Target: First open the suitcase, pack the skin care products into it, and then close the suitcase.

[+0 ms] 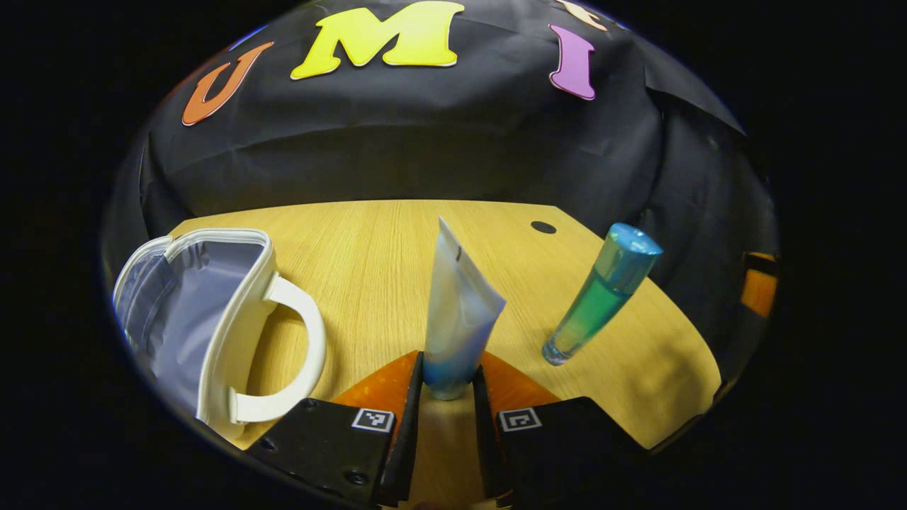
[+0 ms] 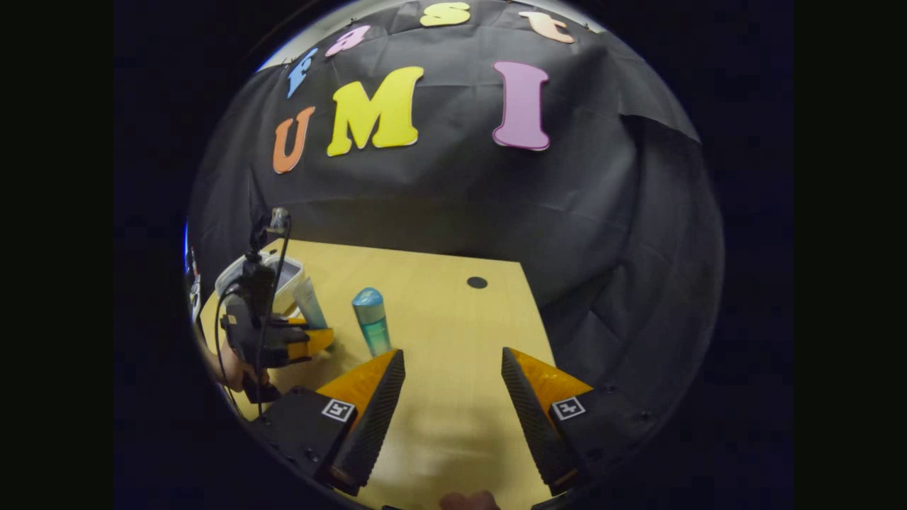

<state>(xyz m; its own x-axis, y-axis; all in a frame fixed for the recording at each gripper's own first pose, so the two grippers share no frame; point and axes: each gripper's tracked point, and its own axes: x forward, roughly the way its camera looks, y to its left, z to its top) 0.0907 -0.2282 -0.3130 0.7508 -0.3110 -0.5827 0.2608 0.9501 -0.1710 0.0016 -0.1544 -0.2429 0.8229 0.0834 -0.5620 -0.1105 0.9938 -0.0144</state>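
Observation:
In the left gripper view my left gripper is shut on the blue cap end of a white tube, which stands upright between the fingers. To its left stands the white suitcase, open, with a pale grey lining and a white handle facing me. A green bottle with a blue cap stands upright on the table to the right. In the right gripper view my right gripper hangs open above bare wood, with the bottle just ahead of its left finger. Farther left, the left gripper holds the tube beside the suitcase.
The wooden table has a small black hole near its far right corner. Its right edge falls away close beyond the bottle. A hand holds the left gripper, with a cable running up from it. Black cloth walls close in behind.

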